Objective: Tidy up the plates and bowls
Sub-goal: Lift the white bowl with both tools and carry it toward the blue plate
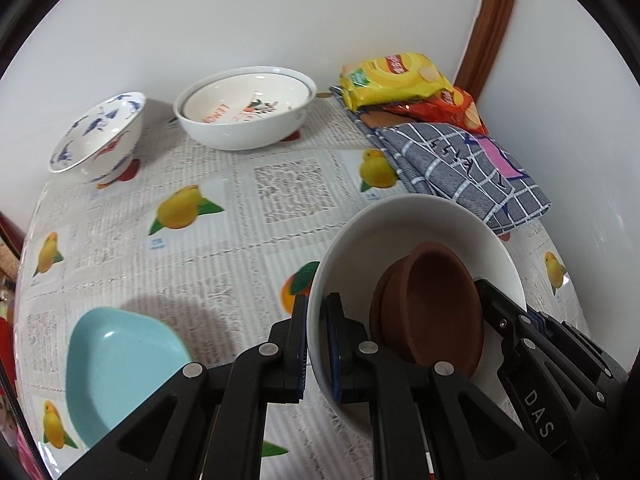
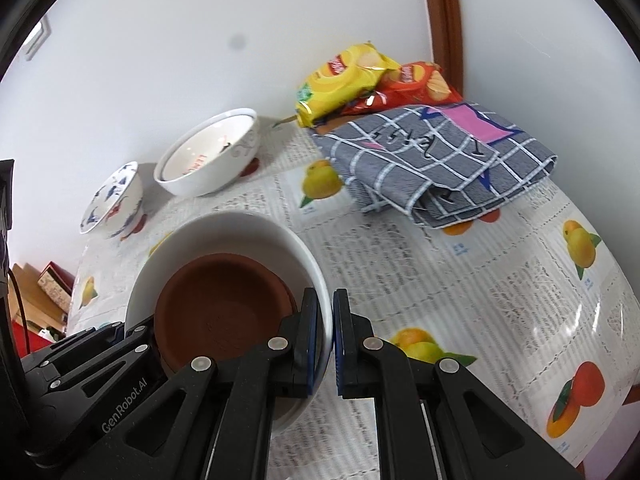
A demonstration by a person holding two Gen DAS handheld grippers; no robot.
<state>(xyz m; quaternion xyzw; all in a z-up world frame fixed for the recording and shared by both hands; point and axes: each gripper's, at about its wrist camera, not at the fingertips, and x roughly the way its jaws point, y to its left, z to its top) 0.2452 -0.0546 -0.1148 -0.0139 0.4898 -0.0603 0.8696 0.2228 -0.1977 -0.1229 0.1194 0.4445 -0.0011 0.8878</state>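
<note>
Nearest you, your left gripper (image 1: 317, 344) pinched one side of the white bowl's (image 1: 420, 216) rim and your right gripper (image 2: 325, 340) pinched the opposite side, fingers clamped on the wall. The bowl was tilted, mouth facing up and away, apparently lifted off the tabletop (image 1: 240, 240). The brown dishes (image 1: 436, 304) nested inside leaned loose; more tilt, or uneven lifting, could have slid them out. It is round, with no long axis. Beyond waited the blue dish (image 1: 116, 364), the large white bowl (image 1: 244, 108) and the patterned bowl (image 1: 100, 136).
</note>
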